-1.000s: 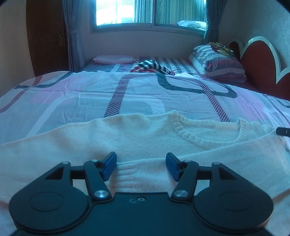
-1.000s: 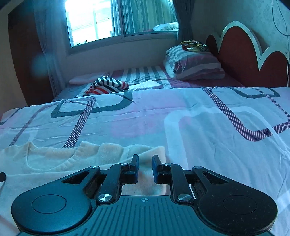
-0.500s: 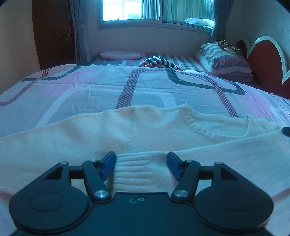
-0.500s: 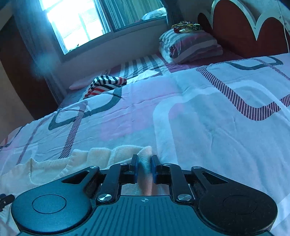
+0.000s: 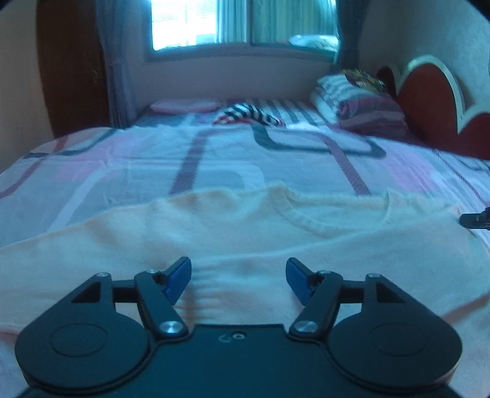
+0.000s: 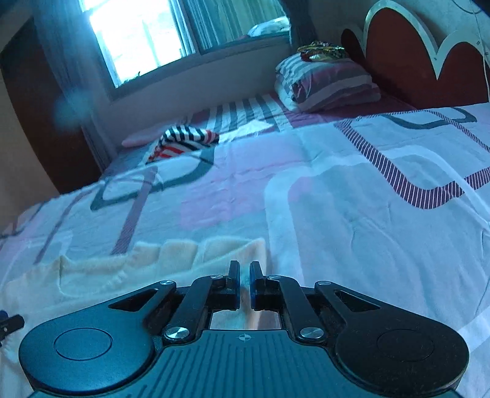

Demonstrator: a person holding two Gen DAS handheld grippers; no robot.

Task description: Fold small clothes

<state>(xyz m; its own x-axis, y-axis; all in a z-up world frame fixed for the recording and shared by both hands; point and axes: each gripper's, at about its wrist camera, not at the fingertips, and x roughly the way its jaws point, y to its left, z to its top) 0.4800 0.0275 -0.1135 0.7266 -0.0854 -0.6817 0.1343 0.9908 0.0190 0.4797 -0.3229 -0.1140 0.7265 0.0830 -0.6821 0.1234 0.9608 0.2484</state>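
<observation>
The cream sweater lies spread flat on the bed's patterned cover, its ribbed neckline ahead of my left hand-held gripper and slightly to its right. A ribbed cuff of the sweater sits between my left pads, which stand apart and do not press it; those jaws have just been opening. My right hand-held gripper is clenched on a fold of the sweater's edge, the knit pinched between its blue pads, with the rest of the garment bunched to its left. Farther ahead of both grippers, a striped garment lies crumpled on the bed. Ahead and to the right, a stack of striped bedding rests against the red headboard, and a window fills the far wall.
</observation>
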